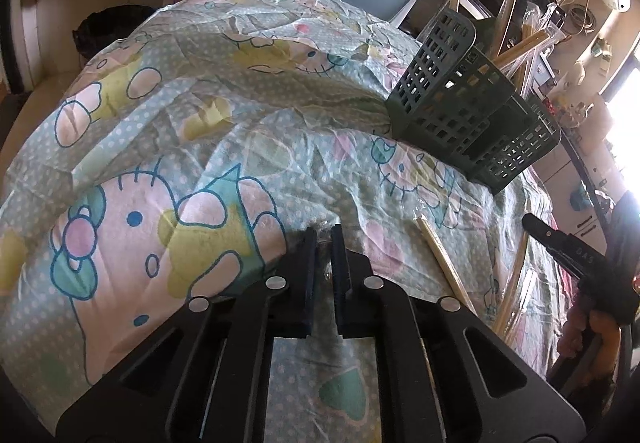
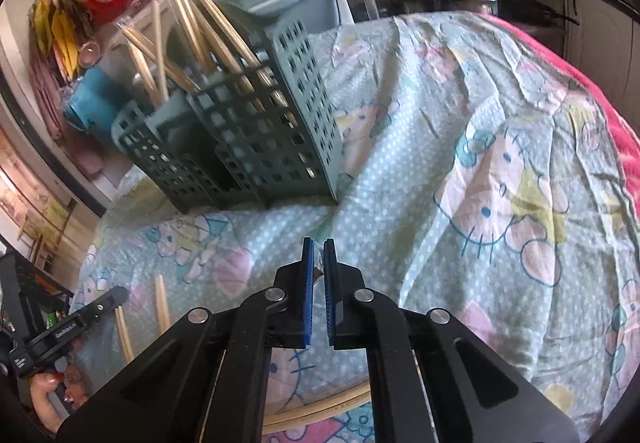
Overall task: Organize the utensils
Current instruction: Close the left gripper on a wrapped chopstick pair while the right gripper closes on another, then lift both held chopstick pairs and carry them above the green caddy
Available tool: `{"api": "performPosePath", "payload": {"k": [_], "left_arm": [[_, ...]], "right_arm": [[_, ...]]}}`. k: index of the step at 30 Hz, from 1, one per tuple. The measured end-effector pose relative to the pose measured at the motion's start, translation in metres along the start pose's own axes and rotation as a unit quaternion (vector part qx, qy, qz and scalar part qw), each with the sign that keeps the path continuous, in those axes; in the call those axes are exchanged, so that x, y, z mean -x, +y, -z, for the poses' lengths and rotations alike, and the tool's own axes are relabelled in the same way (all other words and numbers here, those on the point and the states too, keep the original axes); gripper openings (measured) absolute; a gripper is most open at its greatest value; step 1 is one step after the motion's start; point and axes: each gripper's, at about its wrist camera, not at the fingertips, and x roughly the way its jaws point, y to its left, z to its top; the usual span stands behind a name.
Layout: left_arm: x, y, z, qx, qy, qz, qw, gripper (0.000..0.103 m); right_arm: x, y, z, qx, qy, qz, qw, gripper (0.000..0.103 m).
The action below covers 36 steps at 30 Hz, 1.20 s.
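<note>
Cartoon-print cloth (image 1: 224,147), basket (image 1: 460,99), chopsticks (image 1: 444,263)

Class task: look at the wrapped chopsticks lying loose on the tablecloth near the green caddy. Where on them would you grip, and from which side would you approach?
Probably grip the wrapped chopsticks near mid-length, coming down from above with the fingers straddling them across their width. They lie flat on the tablecloth as a long, thin bundle, so a crosswise pinch should balance them for the green caddy. The cloth is wrinkled; it may get pinched too.

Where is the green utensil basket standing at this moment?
The green utensil basket stands on the cartoon-print cloth, upper left in the right wrist view and upper right in the left wrist view, with wrapped chopsticks standing inside it.
</note>
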Motion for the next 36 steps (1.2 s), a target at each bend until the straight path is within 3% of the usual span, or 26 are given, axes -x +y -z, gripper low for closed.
{"api": "performPosePath", "payload": {"k": [18, 36], "left_arm": [[0.045, -0.04, -0.033, -0.05, -0.056, 0.036, 0.9965, 0.002], [0.081, -0.092, -0.065, -0.097, -0.122, 0.073, 0.9851, 0.002]], "right_arm": [[0.067, 0.024, -0.022, 0.055, -0.089, -0.008, 0.994, 0.004], [0.114, 0.035, -0.037, 0.084, -0.153, -0.011, 0.985, 0.004]]}}
